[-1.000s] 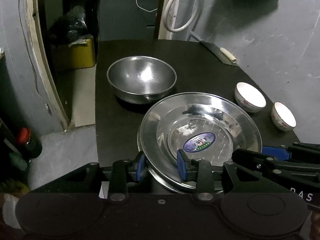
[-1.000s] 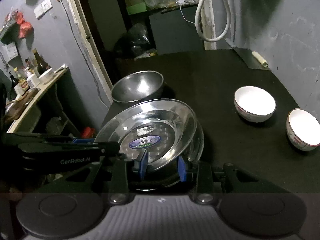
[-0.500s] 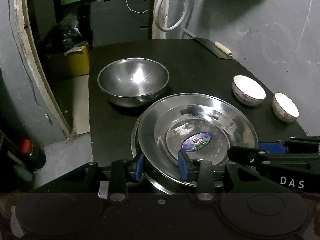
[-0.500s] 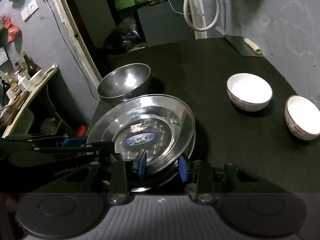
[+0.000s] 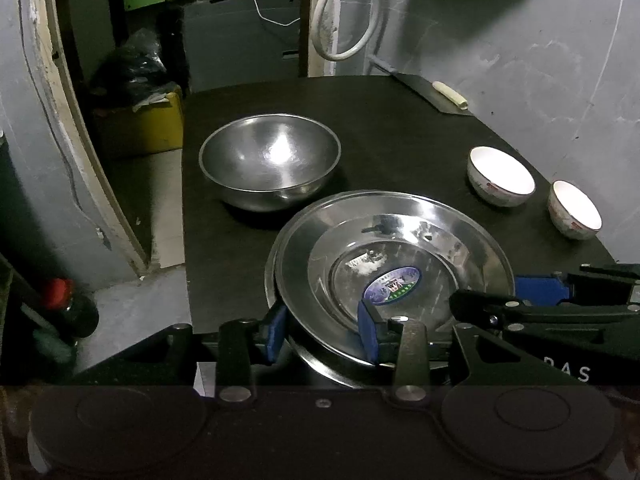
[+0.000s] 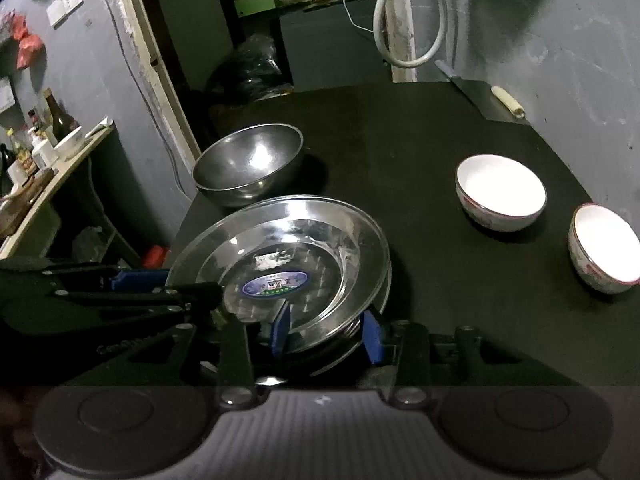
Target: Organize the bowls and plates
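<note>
Left wrist view: left gripper [image 5: 322, 330] straddles the near rim of the top steel plate [image 5: 394, 270], pads apart and no longer clamping, since that plate looks already nested on the plate under it. Right wrist view: right gripper [image 6: 326, 330], jaws opening, has the same rim between its pads on the other side, so this reads as a two-sided release. Beyond sit the steel bowl [image 5: 270, 168] and, off right, two white bowls [image 6: 500, 192], unstacked.
</note>
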Available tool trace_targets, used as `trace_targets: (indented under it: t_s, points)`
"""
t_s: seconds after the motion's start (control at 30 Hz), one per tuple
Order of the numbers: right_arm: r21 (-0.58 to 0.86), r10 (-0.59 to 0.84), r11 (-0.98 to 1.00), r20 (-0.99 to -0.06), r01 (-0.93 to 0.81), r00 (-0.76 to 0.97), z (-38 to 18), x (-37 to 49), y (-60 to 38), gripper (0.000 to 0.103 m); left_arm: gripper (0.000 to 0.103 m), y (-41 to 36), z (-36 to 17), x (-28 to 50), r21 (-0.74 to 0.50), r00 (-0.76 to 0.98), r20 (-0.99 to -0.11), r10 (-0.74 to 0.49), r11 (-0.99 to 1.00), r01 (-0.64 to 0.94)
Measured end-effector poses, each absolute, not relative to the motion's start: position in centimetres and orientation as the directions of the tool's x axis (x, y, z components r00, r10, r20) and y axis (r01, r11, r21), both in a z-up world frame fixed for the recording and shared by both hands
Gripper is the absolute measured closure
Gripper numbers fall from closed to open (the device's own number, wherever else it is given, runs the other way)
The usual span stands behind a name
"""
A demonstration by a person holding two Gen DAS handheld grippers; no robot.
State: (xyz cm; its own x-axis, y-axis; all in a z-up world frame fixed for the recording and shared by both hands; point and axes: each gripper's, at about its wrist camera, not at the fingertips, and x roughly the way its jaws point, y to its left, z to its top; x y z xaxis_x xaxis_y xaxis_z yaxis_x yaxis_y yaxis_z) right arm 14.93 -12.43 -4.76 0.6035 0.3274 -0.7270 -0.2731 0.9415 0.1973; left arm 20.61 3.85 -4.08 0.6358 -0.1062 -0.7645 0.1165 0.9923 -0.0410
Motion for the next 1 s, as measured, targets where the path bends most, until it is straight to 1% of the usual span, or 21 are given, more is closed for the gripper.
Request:
trace_targets:
  t_s: [0.07, 0.1, 0.13, 0.2, 0.27, 0.33, 0.37, 0.4, 0.43, 0.53, 0.7, 0.73, 0.8, 0.83, 0.9, 1.0]
  points:
    - [0.182, 0.322, 0.942, -0.729, -0.282, 0.604, -4.8, 14.9, -12.2, 0.056, 0.063, 3.8, -4.1, 20.6, -0.029, 0.634, -0.768, -0.095, 0.993, 0.113]
    - [0.175, 0.32, 0.942, -0.73, -0.287, 0.604, -4.8, 14.9, -12.0, 0.054, 0.063, 3.8, -4.1, 20.5, -0.021, 0.634, -0.768, -0.088, 0.993, 0.113]
    - [0.17, 0.319, 0.941, -0.732, -0.292, 0.603, -4.9, 14.8, -11.9, 0.049, 0.063, 3.7, -4.0, 20.4, -0.011, 0.64, -0.764, -0.085, 0.993, 0.119]
    - [0.154, 0.303, 0.946, -0.734, -0.287, 0.607, -4.9, 14.8, -11.9, 0.047, 0.061, 3.6, -3.9, 20.4, -0.003, 0.646, -0.759, -0.085, 0.992, 0.127]
    - [0.165, 0.305, 0.946, -0.74, -0.278, 0.599, -5.1, 14.9, -12.2, 0.047, 0.057, 3.6, -3.9, 20.3, 0.0, 0.648, -0.757, -0.084, 0.992, 0.127]
    - [0.171, 0.305, 0.947, -0.745, -0.272, 0.594, -5.2, 15.0, -12.5, 0.046, 0.049, 3.8, -3.8, 20.3, 0.0, 0.651, -0.755, -0.079, 0.993, 0.121]
    - [0.172, 0.305, 0.947, -0.745, -0.271, 0.593, -5.3, 15.0, -12.5, 0.045, 0.046, 3.9, -3.7, 20.3, -0.002, 0.653, -0.753, -0.077, 0.993, 0.115]
    - [0.171, 0.305, 0.947, -0.747, -0.272, 0.591, -5.3, 15.0, -12.6, 0.041, 0.041, 4.0, -3.6, 20.2, -0.002, 0.657, -0.751, -0.075, 0.994, 0.111]
    - [0.169, 0.302, 0.948, -0.747, -0.271, 0.592, -5.3, 14.9, -12.5, 0.039, 0.038, 4.2, -3.5, 20.2, 0.004, 0.661, -0.748, -0.064, 0.995, 0.101]
    - [0.158, 0.293, 0.951, -0.741, -0.268, 0.604, -5.2, 14.8, -12.5, 0.029, 0.032, 4.8, -3.3, 20.0, -0.002, 0.667, -0.744, -0.052, 0.997, 0.075]
    - [0.167, 0.313, 0.943, -0.74, -0.288, 0.595, -5.3, 15.0, -11.9, 0.021, 0.021, 6.4, -2.7, 19.6, -0.03, 0.678, -0.735, -0.035, 0.999, 0.019]
    - [0.165, 0.314, 0.942, -0.741, -0.293, 0.594, -5.3, 15.0, -11.7, 0.018, 0.021, 6.7, -2.5, 19.4, -0.03, 0.684, -0.729, -0.028, 1.0, 0.009]
    - [0.165, 0.318, 0.94, -0.741, -0.298, 0.591, -5.4, 15.1, -11.3, 0.018, 0.019, 7.4, -2.2, 19.2, -0.031, 0.692, -0.721, -0.015, 0.999, -0.011]
    - [0.169, 0.321, 0.939, -0.743, -0.3, 0.588, -5.4, 15.2, -11.1, 0.017, 0.014, 7.8, -2.0, 19.0, -0.03, 0.696, -0.718, -0.005, 0.999, -0.024]
    - [0.167, 0.318, 0.94, -0.744, -0.298, 0.587, -5.5, 15.3, -11.0, 0.016, 0.01, 8.5, -1.6, 18.6, -0.033, 0.708, -0.707, 0.014, 0.998, -0.053]
    - [0.167, 0.31, 0.944, -0.743, -0.283, 0.594, -5.4, 15.2, -10.9, 0.012, 0.006, 9.7, -1.1, 18.2, -0.041, 0.718, -0.695, 0.034, 0.995, -0.086]
